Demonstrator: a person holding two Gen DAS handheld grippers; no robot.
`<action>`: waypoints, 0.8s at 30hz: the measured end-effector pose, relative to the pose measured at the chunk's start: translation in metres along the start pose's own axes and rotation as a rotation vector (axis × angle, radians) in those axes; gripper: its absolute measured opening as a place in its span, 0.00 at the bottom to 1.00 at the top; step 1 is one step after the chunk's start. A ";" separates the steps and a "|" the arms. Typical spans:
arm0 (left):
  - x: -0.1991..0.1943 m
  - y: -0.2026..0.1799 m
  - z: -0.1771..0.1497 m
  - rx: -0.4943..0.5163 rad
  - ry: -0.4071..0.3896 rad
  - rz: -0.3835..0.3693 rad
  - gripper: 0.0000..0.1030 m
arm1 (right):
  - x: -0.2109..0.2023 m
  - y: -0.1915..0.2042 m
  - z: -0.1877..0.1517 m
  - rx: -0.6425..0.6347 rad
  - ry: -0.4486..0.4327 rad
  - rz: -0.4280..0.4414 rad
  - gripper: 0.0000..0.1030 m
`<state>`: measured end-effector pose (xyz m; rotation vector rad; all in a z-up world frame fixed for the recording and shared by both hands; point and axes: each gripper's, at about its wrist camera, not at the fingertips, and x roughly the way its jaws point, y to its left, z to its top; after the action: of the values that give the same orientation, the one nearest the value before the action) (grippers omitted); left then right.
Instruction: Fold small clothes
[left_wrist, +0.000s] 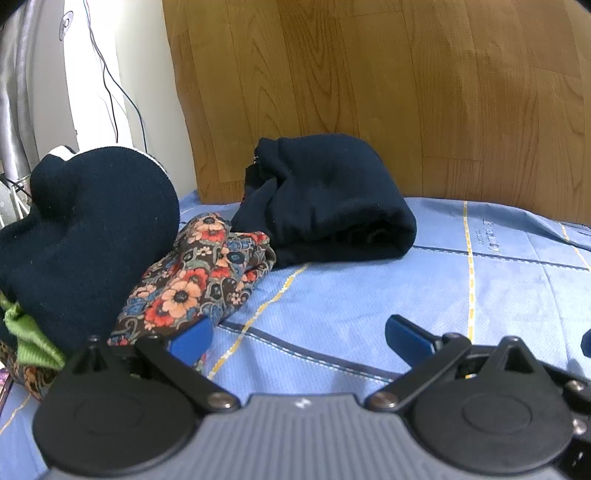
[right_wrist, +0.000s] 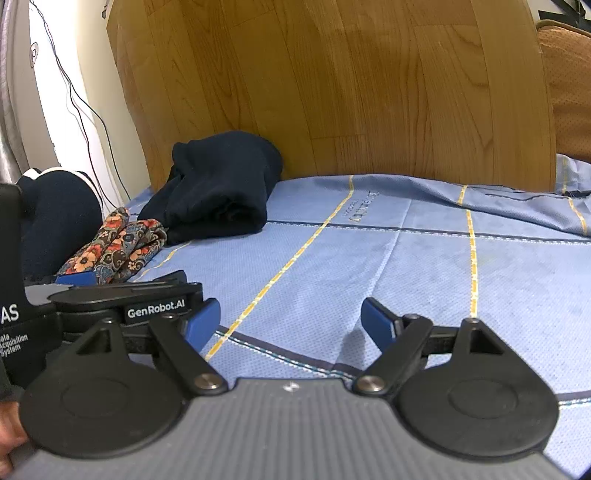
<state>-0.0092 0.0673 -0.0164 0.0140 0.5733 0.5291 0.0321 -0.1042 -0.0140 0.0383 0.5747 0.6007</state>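
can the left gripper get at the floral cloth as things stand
Probably yes: the left gripper is open and empty, and the floral cloth lies uncovered on the blue bedsheet right by its left-hand finger, with nothing between.

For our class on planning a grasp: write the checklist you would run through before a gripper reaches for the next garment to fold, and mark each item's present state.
1. Left gripper open, nothing between its fingers: ok.
2. Right gripper open, nothing held: ok.
3. Bare stretch of blue sheet ahead for folding: ok.
4. Floral garment within view, lying crumpled beside the left gripper: ok.
5. Floral garment free of the dark navy pile: cannot tell, they touch.
6. Folded navy garment set aside by the wooden board: ok.
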 end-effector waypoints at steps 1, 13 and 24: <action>0.000 0.000 0.000 0.000 0.000 0.000 1.00 | 0.000 0.000 0.000 0.000 0.000 0.000 0.83; -0.005 -0.003 -0.001 0.016 -0.033 0.010 1.00 | 0.000 0.000 0.000 0.001 -0.001 0.001 0.83; -0.009 0.000 0.001 0.010 -0.070 -0.014 1.00 | 0.000 -0.002 0.000 0.024 0.001 0.001 0.83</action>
<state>-0.0147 0.0628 -0.0115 0.0381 0.5071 0.5103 0.0332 -0.1053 -0.0145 0.0605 0.5831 0.5954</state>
